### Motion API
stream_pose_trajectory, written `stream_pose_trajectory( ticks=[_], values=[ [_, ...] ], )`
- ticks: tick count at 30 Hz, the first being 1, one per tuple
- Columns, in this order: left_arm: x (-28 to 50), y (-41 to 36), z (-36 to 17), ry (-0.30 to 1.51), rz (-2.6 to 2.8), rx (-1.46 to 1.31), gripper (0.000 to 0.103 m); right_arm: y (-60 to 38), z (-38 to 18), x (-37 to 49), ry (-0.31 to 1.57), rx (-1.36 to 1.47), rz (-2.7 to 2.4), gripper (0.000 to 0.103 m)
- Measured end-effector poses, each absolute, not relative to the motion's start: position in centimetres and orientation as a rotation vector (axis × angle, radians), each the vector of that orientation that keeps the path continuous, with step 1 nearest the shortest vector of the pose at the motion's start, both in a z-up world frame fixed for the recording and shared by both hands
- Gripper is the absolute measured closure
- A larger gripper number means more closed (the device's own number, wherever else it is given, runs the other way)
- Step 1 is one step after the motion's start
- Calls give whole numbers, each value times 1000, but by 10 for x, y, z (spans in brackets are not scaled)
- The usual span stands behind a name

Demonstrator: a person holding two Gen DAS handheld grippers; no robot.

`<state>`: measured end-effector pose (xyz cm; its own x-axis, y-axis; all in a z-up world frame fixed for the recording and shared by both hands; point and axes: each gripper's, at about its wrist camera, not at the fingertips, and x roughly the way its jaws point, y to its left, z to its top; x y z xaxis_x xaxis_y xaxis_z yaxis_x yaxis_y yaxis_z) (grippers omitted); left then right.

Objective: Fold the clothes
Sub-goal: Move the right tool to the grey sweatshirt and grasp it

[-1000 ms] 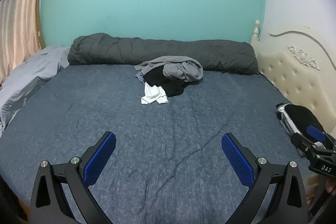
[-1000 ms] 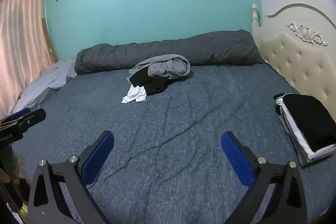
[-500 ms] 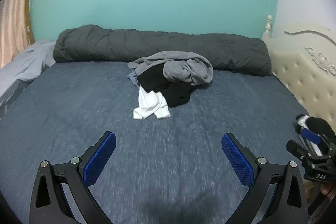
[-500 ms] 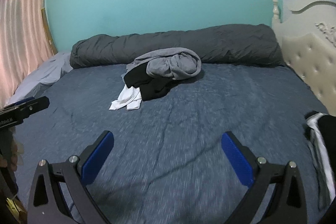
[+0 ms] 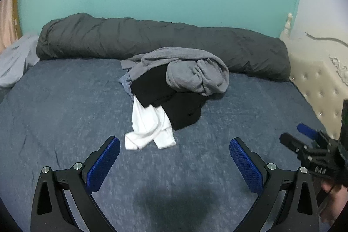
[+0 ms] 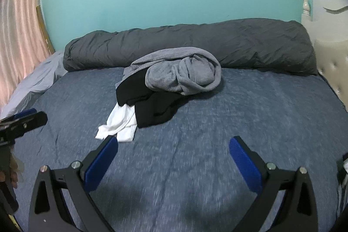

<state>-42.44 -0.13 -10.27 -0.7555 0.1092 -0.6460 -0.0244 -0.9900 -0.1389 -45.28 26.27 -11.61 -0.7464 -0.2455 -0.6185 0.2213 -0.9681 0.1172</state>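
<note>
Two grippers hover over the bed (image 5: 54, 101), both spread wide and holding nothing: left gripper (image 5: 175, 154), right gripper (image 6: 173, 152). The unfolded clothes pile (image 5: 174, 88) sits mid-bed, just in front of the rolled dark-grey duvet (image 5: 152, 40) along the far wall. In the pile, a grey sweatshirt (image 5: 195, 73) lies on top, a black garment (image 5: 169, 105) beneath, and a white garment (image 5: 150, 129) trails out nearest the grippers. Judgement: wide jaws and a level aim at the pile suit picking the next piece, likely the white one. No containers visible. The bare sheet nearer than the pile likely serves as folding space.
</note>
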Motion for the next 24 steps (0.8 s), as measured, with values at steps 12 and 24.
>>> stream_pose_trajectory(
  ticks=[12, 24],
  values=[
    [-516, -33, -128, -189, 2873, -1141, 0, 241, -152, -580, -28, 1083, -2676, 0],
    [-566, -60, -160, -266, 2836, -1167, 0, 215, -194, -696, 68, 1126, -2609, 0]
  ],
)
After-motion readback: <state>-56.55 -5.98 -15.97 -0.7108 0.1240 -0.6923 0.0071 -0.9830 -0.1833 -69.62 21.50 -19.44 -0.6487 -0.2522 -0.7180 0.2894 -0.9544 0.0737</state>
